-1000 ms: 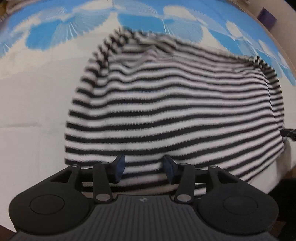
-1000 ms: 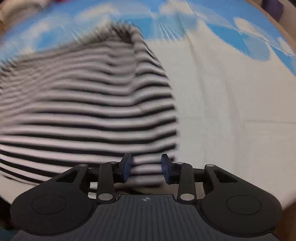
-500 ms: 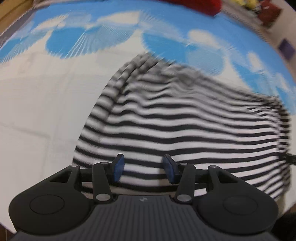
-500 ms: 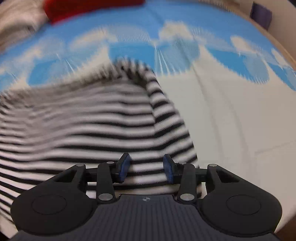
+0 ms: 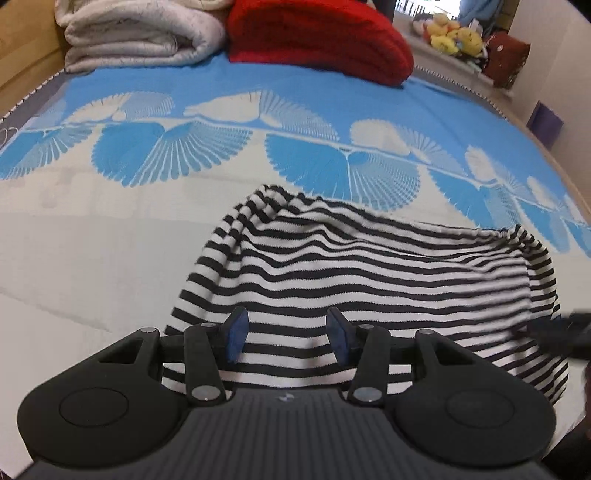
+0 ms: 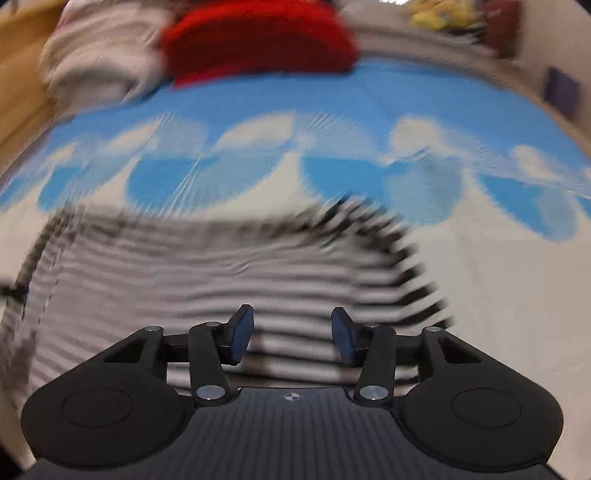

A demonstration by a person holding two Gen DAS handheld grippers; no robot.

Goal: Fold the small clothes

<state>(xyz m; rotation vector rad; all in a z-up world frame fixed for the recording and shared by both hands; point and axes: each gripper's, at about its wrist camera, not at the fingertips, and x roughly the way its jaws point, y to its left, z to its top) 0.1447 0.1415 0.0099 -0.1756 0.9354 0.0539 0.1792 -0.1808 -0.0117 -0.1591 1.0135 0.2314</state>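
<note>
Bare bedspread [image 5: 92,258] lies free left of the striped garment [image 5: 369,273]. A folded white blanket [image 5: 140,33] and red knit [image 5: 317,37] block the bed's far end.

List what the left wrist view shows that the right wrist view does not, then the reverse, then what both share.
Only the left wrist view: sharp detail, with distinct yellow plush toys and the right gripper as a dark blur at the garment's right edge. Only the right wrist view: the right gripper's own jaws, opening, nothing clamped, over a motion-blurred scene. Both: the striped garment on the blue and white bedspread, the red knit, the folded white blanket.
</note>
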